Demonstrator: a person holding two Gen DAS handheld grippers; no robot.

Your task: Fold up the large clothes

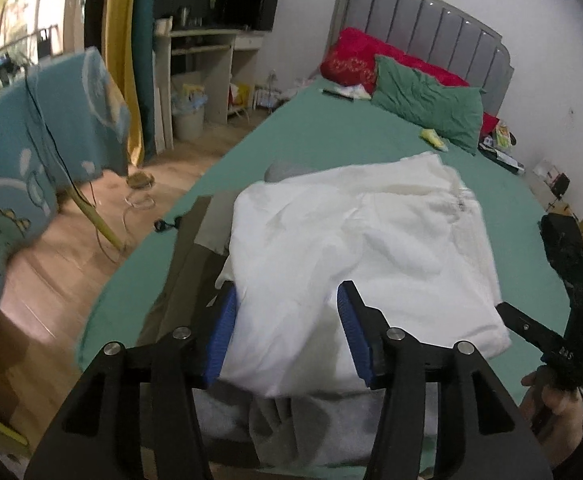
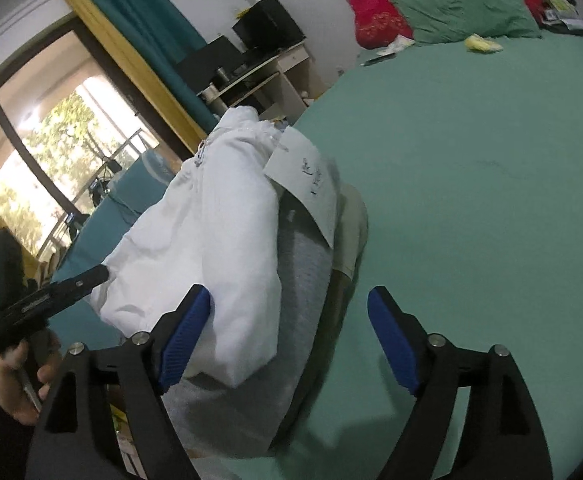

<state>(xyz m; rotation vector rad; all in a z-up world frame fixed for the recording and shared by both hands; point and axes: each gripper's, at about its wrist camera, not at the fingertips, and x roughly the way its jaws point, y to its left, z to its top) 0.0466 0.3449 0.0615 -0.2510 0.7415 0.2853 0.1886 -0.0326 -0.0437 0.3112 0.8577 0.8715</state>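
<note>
Our left gripper wide open astride white garment; our right gripper open, empty, at 3 o'clock.

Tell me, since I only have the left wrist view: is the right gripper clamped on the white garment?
Observer: No. The right wrist view shows the right gripper open, with its blue pads wide apart and gripping nothing.
Operator: Is there anything on the pile I can't make out?
Observer: Yes. A white paper sheet with dark writing lies against the white garment, over the grey garment.
</note>
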